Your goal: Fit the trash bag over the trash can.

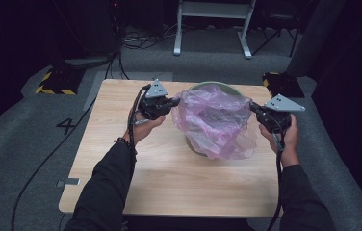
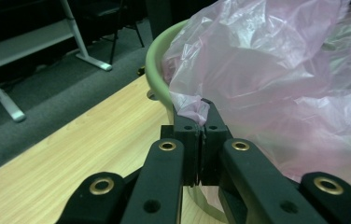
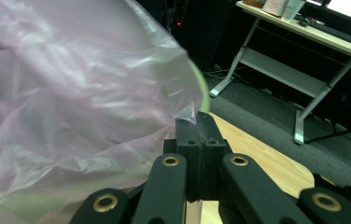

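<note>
Both the left gripper [image 2: 202,105] and right gripper [image 3: 197,119] clamp their fingers on the pink bag [image 1: 215,120] (unprinted); a "4" [image 1: 67,126] marks the floor.

glossy pink plastic bag [image 1: 215,122] (crinkled), matt wood-grain table [image 1: 169,178]

There is one pink plastic bag [image 1: 216,122] and one green bin [image 2: 157,77] on one wooden table [image 1: 169,178]. There are two grippers: one left gripper [image 1: 178,101] and one right gripper [image 1: 252,106]. Two hands hold them.
</note>
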`<control>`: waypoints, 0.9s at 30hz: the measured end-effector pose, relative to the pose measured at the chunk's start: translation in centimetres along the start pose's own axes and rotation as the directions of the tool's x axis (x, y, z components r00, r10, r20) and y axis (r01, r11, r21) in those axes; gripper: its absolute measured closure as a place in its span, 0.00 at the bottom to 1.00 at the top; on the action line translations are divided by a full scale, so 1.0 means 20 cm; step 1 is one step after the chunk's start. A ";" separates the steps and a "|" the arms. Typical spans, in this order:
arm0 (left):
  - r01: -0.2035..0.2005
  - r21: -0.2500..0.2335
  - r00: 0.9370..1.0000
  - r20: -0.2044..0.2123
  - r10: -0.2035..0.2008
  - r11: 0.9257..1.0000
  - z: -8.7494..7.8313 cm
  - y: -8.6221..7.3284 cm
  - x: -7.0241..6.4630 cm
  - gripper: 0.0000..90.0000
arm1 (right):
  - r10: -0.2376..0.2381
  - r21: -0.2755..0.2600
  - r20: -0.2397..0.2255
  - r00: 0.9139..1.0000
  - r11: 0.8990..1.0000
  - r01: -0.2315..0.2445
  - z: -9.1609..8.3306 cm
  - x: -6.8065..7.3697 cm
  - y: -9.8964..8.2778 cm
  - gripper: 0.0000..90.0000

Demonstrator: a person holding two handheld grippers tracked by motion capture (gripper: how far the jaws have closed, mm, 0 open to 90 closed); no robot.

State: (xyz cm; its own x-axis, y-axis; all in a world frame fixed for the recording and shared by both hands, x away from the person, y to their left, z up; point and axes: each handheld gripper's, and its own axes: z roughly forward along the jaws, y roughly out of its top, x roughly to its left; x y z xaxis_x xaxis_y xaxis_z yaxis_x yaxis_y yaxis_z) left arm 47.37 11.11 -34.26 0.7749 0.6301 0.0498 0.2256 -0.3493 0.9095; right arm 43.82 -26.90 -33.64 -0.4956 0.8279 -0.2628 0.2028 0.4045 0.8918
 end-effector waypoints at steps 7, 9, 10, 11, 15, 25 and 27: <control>0.041 0.002 0.997 -0.062 -0.041 0.999 0.06 -0.04 0.06 0.99 | 0.038 0.012 0.030 0.999 0.999 -0.038 0.07 -0.06 0.00 1.00; 0.062 0.012 0.995 -0.078 -0.061 0.998 0.07 -0.05 0.09 0.99 | 0.064 0.019 0.024 0.998 0.998 -0.065 0.10 -0.08 -0.01 1.00; 0.068 0.020 0.993 -0.095 -0.065 0.998 0.09 -0.06 0.10 0.99 | 0.073 0.024 0.026 0.997 0.997 -0.073 0.11 -0.09 -0.02 1.00; 0.076 0.027 0.992 -0.102 -0.073 0.997 0.10 -0.07 0.11 0.99 | 0.087 0.029 0.026 0.996 0.996 -0.087 0.13 -0.10 -0.02 1.00; 0.102 0.058 0.986 -0.139 -0.093 0.993 0.16 -0.10 0.12 0.99 | 0.128 0.048 0.022 0.992 0.990 -0.129 0.18 -0.12 -0.04 1.00; 0.132 0.101 0.979 -0.169 -0.114 0.986 0.26 -0.13 0.13 0.99 | 0.224 0.075 -0.011 0.975 0.972 -0.222 0.29 -0.17 -0.08 1.00; 0.133 0.108 0.979 -0.172 -0.113 0.985 0.27 -0.14 0.13 0.99 | 0.237 0.090 -0.014 0.971 0.968 -0.234 0.32 -0.17 -0.10 1.00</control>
State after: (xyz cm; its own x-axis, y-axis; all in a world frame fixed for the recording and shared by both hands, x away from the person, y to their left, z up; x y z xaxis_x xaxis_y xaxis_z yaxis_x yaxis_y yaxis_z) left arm 51.96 9.87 -38.86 0.6310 0.7756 0.0167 0.3892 -0.3352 0.8580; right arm 50.63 -28.06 -36.84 -0.4452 0.8946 -0.0391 0.3888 0.2325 0.8915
